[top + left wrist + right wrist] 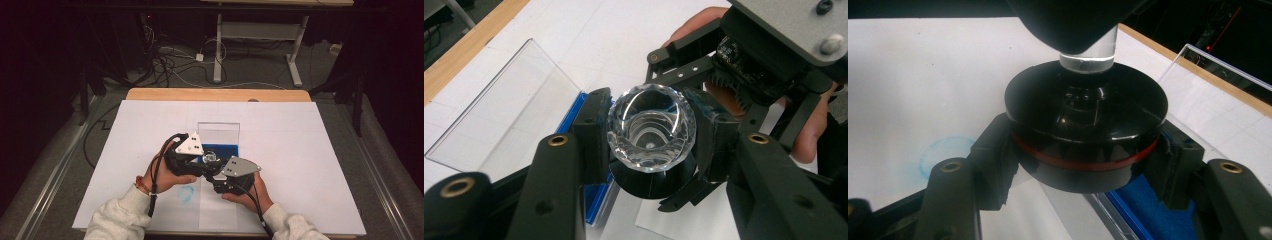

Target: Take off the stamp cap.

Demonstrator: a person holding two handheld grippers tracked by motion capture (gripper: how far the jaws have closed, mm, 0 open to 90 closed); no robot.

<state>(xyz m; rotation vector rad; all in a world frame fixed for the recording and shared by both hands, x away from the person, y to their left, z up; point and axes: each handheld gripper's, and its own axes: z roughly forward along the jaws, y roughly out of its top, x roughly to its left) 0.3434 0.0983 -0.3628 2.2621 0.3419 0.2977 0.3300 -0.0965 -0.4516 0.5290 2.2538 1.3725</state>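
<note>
A clear faceted glass piece [651,127] is clamped between the pads of my left gripper [651,131], its hollow top facing the camera. Under it sits a round black base [1085,110] with a red ring [1088,162], joined to the glass by a clear stem [1087,52]. My right gripper [1085,165] is shut on that black base, one pad pressing on each side. In the high view the left gripper [202,159] and the right gripper [214,172] meet at the glass piece [210,158], just above the table's middle.
A clear plastic tray [218,130] lies behind the grippers, with a blue foam pad [225,149] at its near end. White paper [300,150] covers the wooden table [215,94]. A faint blue smudge [186,194] marks the paper near the left hand.
</note>
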